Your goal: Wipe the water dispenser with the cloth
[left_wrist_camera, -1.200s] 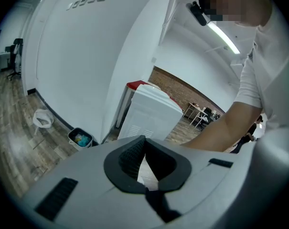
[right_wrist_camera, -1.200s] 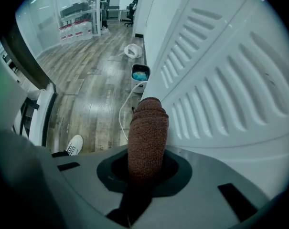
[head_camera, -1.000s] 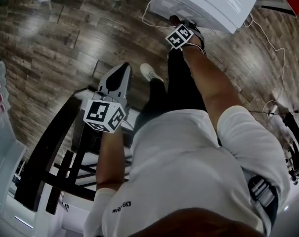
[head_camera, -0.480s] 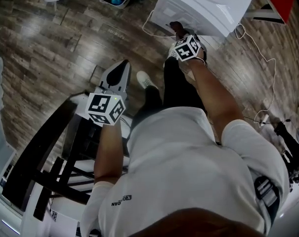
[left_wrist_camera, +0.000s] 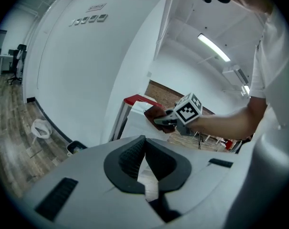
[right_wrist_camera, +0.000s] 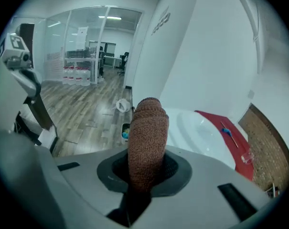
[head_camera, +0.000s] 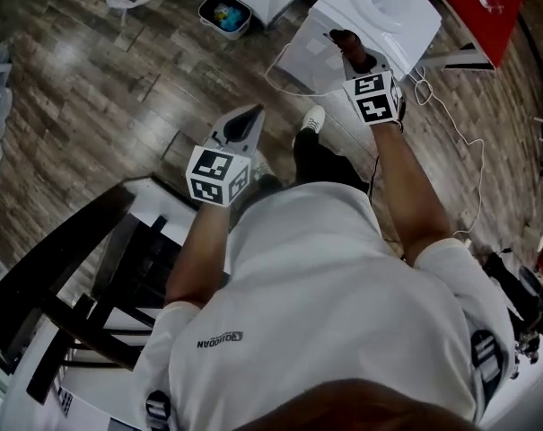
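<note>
Grasping a rolled brown knitted cloth (head_camera: 341, 37) in the right gripper (head_camera: 354, 59), at the near face of the white plastic water dispenser (head_camera: 392, 12), far right. Holding the left gripper (head_camera: 244, 119) clenched, empty, nearer left.

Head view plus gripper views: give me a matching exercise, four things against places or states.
Things:
1. cloth
2. left hand-held gripper
3. dispenser
4. bin

Places or states:
A. on the floor
B. white, beside the red table
C. shut, empty
D. clamped in the right hand-held gripper

Pairs: 1-D, 2-C, 3-B, 4-A
</note>
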